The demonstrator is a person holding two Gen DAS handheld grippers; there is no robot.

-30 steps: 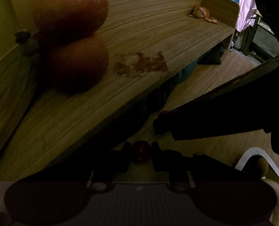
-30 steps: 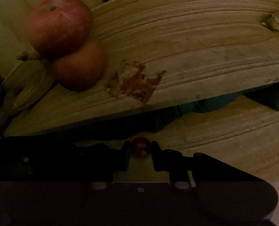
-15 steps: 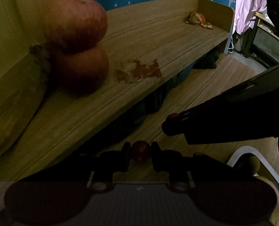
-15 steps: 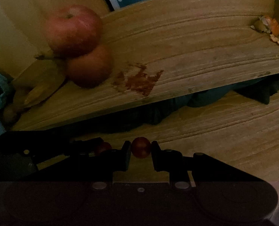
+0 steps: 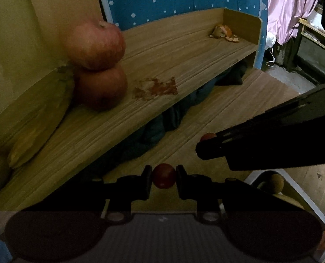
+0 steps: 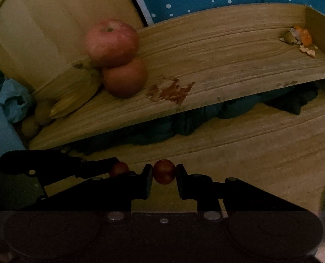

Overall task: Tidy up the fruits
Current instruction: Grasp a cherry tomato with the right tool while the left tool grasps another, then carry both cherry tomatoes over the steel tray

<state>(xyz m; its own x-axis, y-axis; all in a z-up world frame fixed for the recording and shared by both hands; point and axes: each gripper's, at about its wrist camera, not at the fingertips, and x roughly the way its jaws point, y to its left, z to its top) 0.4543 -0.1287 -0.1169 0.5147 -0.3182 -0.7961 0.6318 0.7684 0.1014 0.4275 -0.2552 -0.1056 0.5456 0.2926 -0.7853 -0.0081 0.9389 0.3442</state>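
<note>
Small red fruit [image 5: 164,175] pinched lightly between left gripper [image 5: 164,176] fingers; another fruit [image 6: 164,174] clamped likewise in right gripper [image 6: 164,175]. Held clear, probably for placing beside stacked apples [image 6: 112,42] ahead-left on shelf [image 6: 228,50].

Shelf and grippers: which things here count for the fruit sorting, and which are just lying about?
Job:
left gripper holding small red fruit
right gripper holding second small red fruit
two stacked apples
bananas

Lying about:
orange peel
stain
dark cloth

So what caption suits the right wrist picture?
Right gripper pinching a small red fruit before a wooden shelf holding two stacked apples.
</note>
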